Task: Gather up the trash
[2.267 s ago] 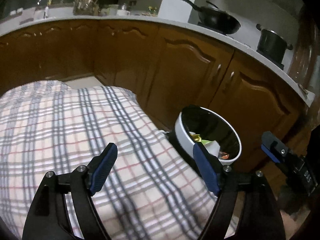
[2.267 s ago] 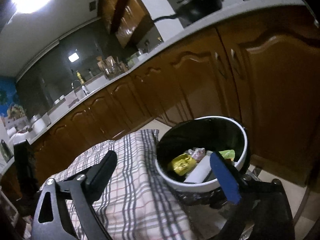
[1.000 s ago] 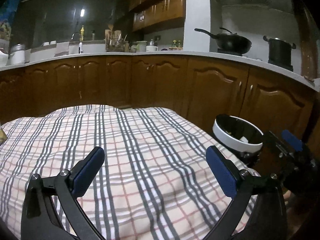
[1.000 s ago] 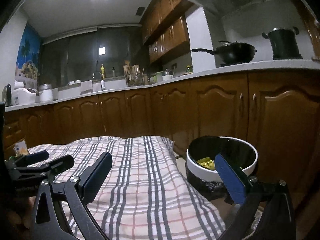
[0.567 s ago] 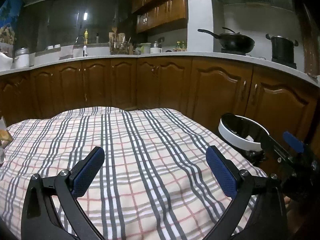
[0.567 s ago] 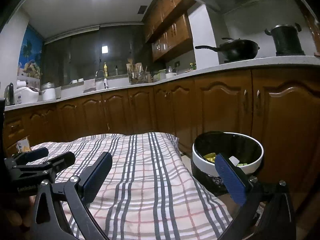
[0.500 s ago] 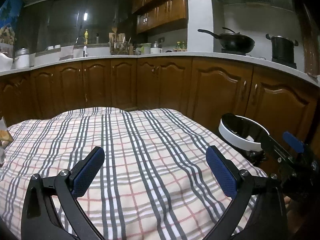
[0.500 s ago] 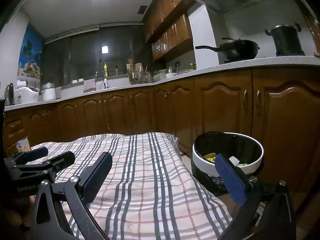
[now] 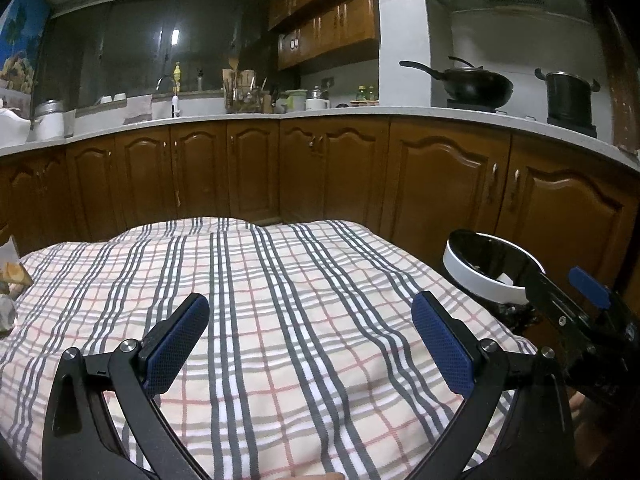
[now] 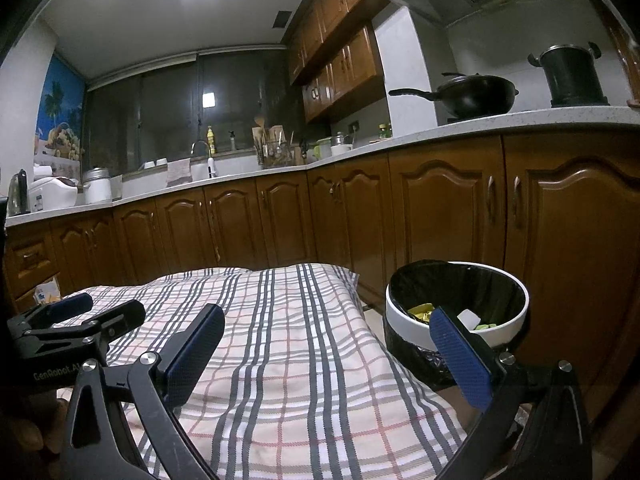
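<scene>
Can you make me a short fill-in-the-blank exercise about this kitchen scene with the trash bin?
1. The white-rimmed round trash bin is lined with a ____ plastic bag.
2. The plaid cloth-covered table stands to the ____ of the bin.
3. Both the left gripper and right gripper are ____ and hold nothing.

Missing words: black; left; open

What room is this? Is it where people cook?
Yes, it looks like a home kitchen. A black wok and a pot sit on the stove, brown wooden cupboards run under a long counter, and there is a sink tap by the window.
</scene>
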Motion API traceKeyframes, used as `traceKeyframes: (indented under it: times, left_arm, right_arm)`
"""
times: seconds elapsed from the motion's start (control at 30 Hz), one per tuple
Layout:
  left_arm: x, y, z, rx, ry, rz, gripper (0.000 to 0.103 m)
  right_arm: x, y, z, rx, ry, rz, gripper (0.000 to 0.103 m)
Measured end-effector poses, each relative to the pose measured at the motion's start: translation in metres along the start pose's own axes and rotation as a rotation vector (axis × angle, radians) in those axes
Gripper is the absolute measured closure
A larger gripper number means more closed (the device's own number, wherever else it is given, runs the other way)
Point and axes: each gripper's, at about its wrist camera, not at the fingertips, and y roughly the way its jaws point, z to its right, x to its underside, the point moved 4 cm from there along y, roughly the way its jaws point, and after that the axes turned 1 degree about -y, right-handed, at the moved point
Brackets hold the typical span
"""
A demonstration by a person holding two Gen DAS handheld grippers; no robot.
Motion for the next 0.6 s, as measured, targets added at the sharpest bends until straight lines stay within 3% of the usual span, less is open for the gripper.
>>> traceKeyframes:
  times: [0.6]
  left_arm:
    - [-0.0012, -0.0017, 0.003, -0.01, 0.005, 0.008, 0.0]
  right_arm:
    - [-0.0006, -0.0002, -0.0005, -0.002, 0.001, 0.002, 0.0]
